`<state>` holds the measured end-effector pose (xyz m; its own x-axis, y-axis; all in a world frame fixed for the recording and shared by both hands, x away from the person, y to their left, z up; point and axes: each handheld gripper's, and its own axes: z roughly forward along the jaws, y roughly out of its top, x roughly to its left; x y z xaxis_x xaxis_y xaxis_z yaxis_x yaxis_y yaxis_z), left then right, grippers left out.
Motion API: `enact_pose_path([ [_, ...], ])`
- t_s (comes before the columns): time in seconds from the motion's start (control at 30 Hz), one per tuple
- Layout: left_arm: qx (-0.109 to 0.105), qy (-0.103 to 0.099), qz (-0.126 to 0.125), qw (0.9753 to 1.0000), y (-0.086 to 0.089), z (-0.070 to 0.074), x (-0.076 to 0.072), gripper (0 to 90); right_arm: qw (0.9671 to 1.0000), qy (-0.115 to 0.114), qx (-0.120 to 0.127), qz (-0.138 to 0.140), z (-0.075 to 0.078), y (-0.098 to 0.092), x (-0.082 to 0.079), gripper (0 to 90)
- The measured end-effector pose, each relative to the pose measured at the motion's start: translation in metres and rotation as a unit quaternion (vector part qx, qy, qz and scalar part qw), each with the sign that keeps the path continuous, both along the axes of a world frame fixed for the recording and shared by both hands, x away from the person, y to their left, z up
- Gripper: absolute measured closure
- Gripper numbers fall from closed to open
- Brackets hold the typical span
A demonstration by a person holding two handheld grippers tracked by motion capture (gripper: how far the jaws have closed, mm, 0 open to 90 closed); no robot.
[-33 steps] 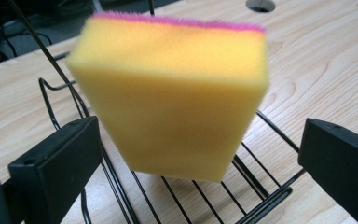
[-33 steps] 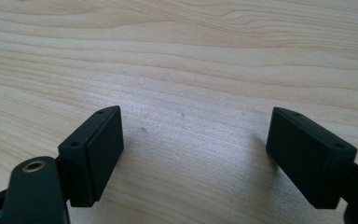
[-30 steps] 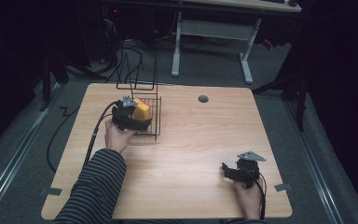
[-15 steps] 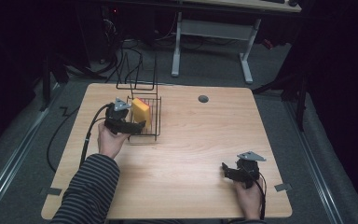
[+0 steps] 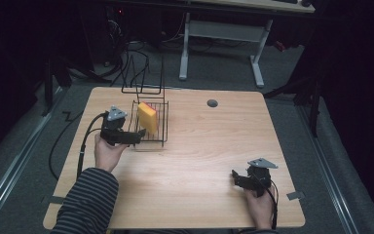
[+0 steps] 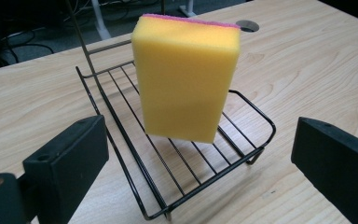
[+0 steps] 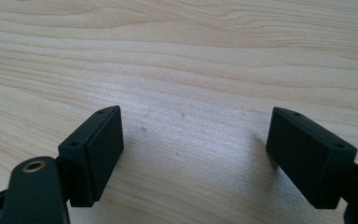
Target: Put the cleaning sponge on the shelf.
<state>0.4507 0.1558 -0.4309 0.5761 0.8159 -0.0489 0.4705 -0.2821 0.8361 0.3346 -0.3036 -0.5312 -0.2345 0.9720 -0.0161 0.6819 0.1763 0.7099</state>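
Observation:
A yellow sponge (image 5: pixel 148 118) with a pink top layer stands upright on end in a black wire rack (image 5: pixel 158 138) at the table's left. In the left gripper view the sponge (image 6: pixel 186 79) stands on the rack's wires (image 6: pixel 121 98), apart from both jaws. My left gripper (image 5: pixel 137 138) is open just left of the rack, jaws pointing at it, with nothing between them (image 6: pixel 200 172). My right gripper (image 5: pixel 234 178) rests open near the front right of the table, its jaws (image 7: pixel 193 158) spread over bare wood.
The wooden table (image 5: pixel 199 146) has a grey cable grommet (image 5: pixel 212 103) at its back centre. The rack's tall wire back (image 5: pixel 146 73) rises behind the sponge. A cable (image 5: pixel 85 141) trails off the left edge. Desk legs and cables stand on the floor beyond.
My left gripper has let go of the sponge and drawn back to the left, out of the rack. The sponge stays standing in the rack. The right gripper has not moved.

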Motion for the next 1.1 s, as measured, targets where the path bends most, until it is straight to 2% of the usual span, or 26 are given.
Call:
enact_pose_path([
  [0.6,-0.032,0.006,0.011,0.9994,0.019,-0.003,-0.019,5.6,1.0,0.0,0.0,0.0,0.0,0.0,0.0,18.9],
  [1.1,-0.041,0.004,0.023,0.9989,0.036,-0.005,-0.035,6.4,1.0,0.0,0.0,-0.001,0.0,0.0,0.0,19.0],
])
